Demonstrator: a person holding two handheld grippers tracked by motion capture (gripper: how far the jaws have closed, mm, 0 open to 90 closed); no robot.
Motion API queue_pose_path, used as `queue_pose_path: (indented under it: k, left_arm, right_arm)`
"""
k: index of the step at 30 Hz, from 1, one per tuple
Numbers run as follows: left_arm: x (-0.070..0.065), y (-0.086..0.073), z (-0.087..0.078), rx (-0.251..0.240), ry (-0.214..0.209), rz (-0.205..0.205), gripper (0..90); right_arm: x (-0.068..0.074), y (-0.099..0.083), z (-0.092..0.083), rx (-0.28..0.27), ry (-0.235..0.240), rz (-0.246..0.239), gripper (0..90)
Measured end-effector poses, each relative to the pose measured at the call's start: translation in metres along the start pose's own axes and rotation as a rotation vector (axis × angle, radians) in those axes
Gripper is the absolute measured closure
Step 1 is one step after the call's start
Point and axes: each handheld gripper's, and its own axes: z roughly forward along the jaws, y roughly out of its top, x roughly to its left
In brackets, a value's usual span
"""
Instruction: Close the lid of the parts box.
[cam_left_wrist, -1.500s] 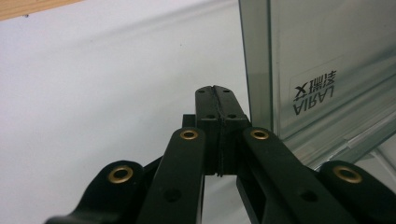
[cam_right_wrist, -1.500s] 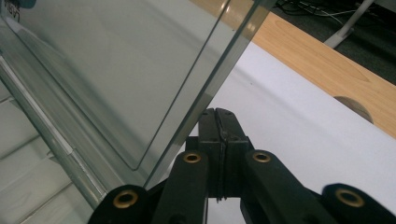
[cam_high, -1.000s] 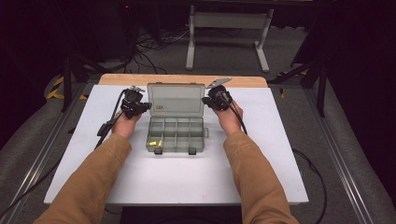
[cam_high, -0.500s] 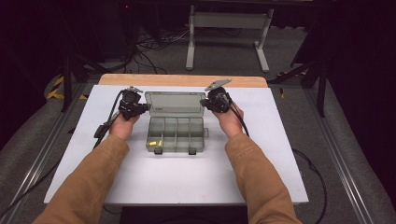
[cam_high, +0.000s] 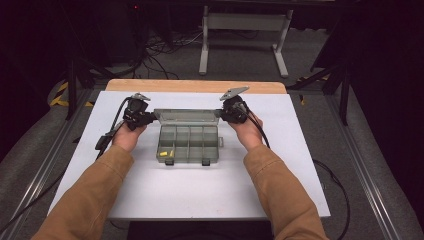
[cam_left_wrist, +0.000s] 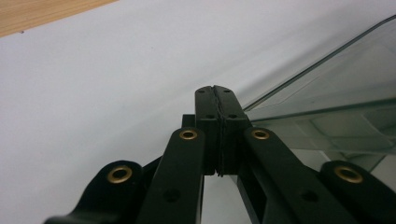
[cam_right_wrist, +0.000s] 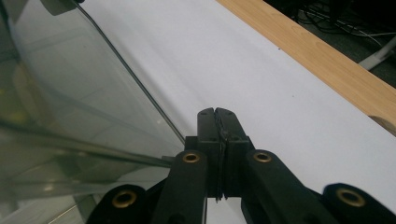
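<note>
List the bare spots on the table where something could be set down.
White table top is bare between the compartment box and the near edge, and also right of the right gripper and along the wooden far edge. It is crowded mid-table: the left gripper and right gripper flank the box lid.

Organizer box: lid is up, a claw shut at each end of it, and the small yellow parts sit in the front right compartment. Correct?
Not quite. In the high view the yellow parts lie in the front left compartment of the organizer box. The rest holds: lid up, left claw and right claw shut at its ends.
</note>
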Motion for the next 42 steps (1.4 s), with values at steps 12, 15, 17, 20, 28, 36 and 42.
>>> queue_pose_path:
  k: [12,15,17,20,28,36,42]
  left_arm:
    - [-0.007,-0.005,-0.016,-0.006,-0.024,0.018,89.4]
    - [-0.010,-0.007,-0.021,-0.008,-0.038,0.028,89.4]
    - [-0.012,-0.007,-0.024,-0.006,-0.047,0.032,89.4]
    - [-0.016,-0.009,-0.029,-0.002,-0.065,0.045,89.5]
    - [-0.022,-0.013,-0.043,0.006,-0.127,0.023,89.6]
    - [-0.036,-0.017,-0.052,0.044,-0.154,0.100,89.6]
    - [-0.042,-0.021,-0.053,0.086,-0.164,0.114,89.6]
  right_arm:
    - [0.010,-0.003,-0.014,-0.027,0.048,-0.014,89.6]
    - [0.014,-0.004,-0.017,-0.028,0.057,-0.021,89.6]
    - [0.018,-0.005,-0.019,-0.024,0.066,-0.029,89.6]
    - [0.020,-0.007,-0.021,-0.022,0.081,-0.032,89.7]
    - [0.031,-0.013,-0.028,-0.013,0.120,-0.053,89.8]
    - [0.042,-0.017,-0.035,0.014,0.155,-0.046,88.5]
    - [0.049,-0.019,-0.037,0.033,0.172,-0.057,88.3]
